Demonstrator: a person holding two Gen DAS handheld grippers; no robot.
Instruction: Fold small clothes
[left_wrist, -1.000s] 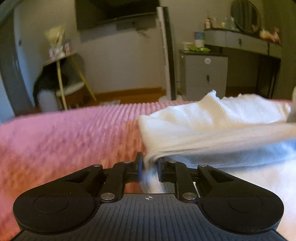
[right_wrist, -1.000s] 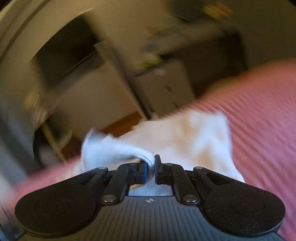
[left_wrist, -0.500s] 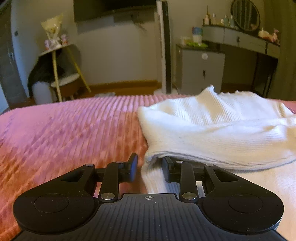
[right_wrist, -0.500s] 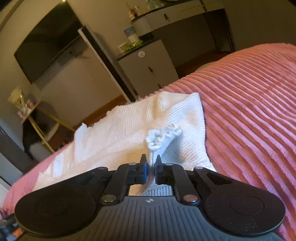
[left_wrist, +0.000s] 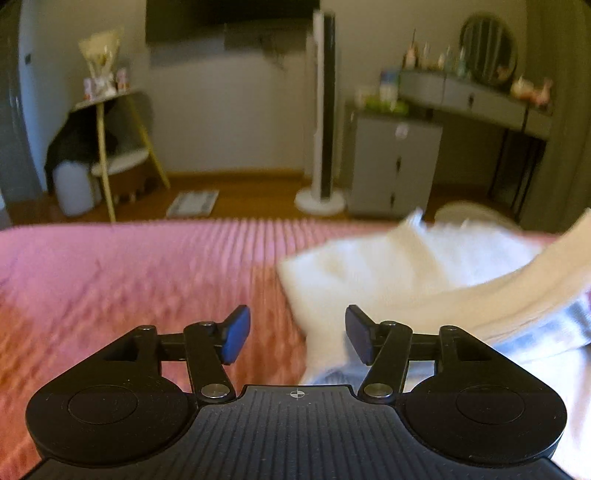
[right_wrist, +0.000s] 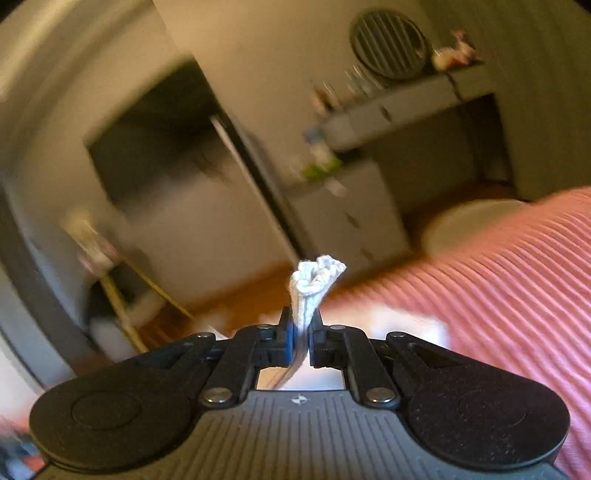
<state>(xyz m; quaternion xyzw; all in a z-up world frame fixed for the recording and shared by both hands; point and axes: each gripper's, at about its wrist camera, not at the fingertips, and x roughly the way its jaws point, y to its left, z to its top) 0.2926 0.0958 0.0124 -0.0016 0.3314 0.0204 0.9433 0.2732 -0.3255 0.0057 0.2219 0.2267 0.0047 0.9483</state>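
A white knit garment (left_wrist: 388, 273) lies on the pink ribbed bedspread (left_wrist: 129, 280), right of centre in the left wrist view. Its near right part rises off the bed toward the upper right. My left gripper (left_wrist: 295, 334) is open and empty, with the garment's left edge just in front of its right finger. My right gripper (right_wrist: 301, 332) is shut on a bunched white fold of the garment (right_wrist: 314, 288), lifted above the bed. More white cloth (right_wrist: 388, 321) shows blurred below it.
The pink bedspread (right_wrist: 498, 277) fills the right of the right wrist view. Beyond the bed's far edge stand a white tower fan (left_wrist: 323, 110), a grey cabinet (left_wrist: 395, 162), a dressing table with a round mirror (left_wrist: 487, 48) and a small side table (left_wrist: 107, 140).
My left gripper let go of the garment's edge and opened wide, pulling back a little. My right gripper kept its pinch and lifted the fold up off the bed.
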